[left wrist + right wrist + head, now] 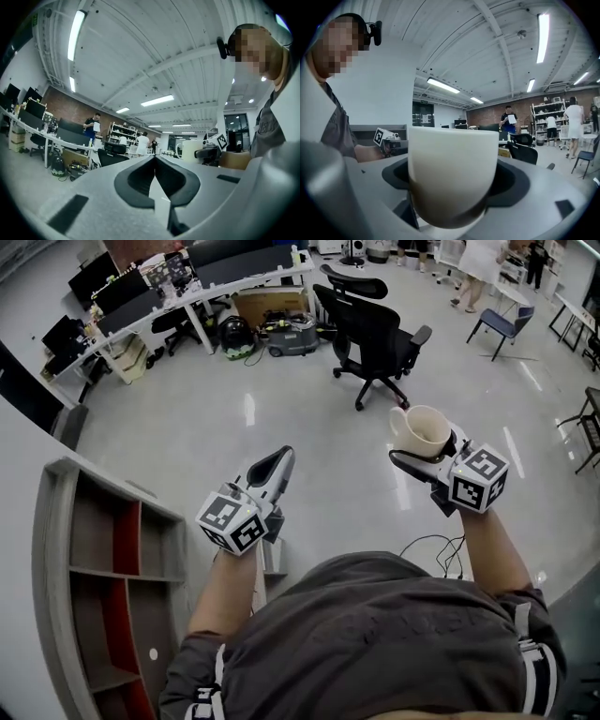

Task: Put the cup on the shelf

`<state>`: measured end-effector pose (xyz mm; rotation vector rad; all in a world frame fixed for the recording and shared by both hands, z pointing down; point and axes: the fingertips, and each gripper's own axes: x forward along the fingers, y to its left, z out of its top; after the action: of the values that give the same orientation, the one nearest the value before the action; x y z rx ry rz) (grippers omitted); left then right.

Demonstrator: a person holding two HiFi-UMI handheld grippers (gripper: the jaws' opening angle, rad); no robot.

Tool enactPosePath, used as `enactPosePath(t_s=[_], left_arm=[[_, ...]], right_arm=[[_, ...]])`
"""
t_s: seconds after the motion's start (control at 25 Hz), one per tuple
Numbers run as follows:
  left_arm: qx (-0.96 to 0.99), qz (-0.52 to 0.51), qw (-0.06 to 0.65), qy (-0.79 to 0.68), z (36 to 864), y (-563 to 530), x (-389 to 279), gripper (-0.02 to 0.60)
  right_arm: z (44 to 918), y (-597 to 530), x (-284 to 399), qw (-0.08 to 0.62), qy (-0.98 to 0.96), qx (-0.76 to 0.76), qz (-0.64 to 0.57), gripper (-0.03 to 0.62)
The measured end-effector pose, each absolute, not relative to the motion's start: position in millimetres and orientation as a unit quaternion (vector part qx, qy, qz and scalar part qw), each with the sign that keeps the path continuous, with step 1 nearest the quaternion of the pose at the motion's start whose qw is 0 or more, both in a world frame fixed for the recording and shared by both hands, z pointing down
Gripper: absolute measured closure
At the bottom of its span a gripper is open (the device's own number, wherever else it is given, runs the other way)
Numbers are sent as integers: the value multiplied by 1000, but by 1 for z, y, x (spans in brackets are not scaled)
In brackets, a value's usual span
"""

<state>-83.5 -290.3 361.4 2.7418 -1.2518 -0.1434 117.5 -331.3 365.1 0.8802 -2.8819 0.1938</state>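
A cream cup (pixel 420 430) with a handle on its far-left side is held up in the air, and my right gripper (pixel 424 457) is shut on its lower body. In the right gripper view the cup (pixel 452 173) fills the space between the jaws, rim upward. My left gripper (pixel 274 468) is held up to the left of it, shut with nothing in it; its jaws meet at the tips (pixel 154 158). The cup (pixel 191 151) also shows far off in the left gripper view. A grey shelf (pixel 103 601) with red dividers stands at the lower left, below both grippers.
A black office chair (pixel 375 334) stands on the shiny floor ahead. Desks with monitors (pixel 187 287) run along the back left, with boxes and a vacuum under them. Cables (pixel 441 549) lie on the floor near my right arm. People stand far off (pixel 478 268).
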Motion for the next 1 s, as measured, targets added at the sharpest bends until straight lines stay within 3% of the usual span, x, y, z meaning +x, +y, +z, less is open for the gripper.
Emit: enactPosePath(t_s=[0.52,1.0], left_arm=[[895,-50,72,-438,375,-383,-125,581],[814,-80,55,-573,355,-428,-139,581]], right_arm=[[375,-429,79,76,-957,270,71,149],[356,-528,45,93,-988,114,42,149]])
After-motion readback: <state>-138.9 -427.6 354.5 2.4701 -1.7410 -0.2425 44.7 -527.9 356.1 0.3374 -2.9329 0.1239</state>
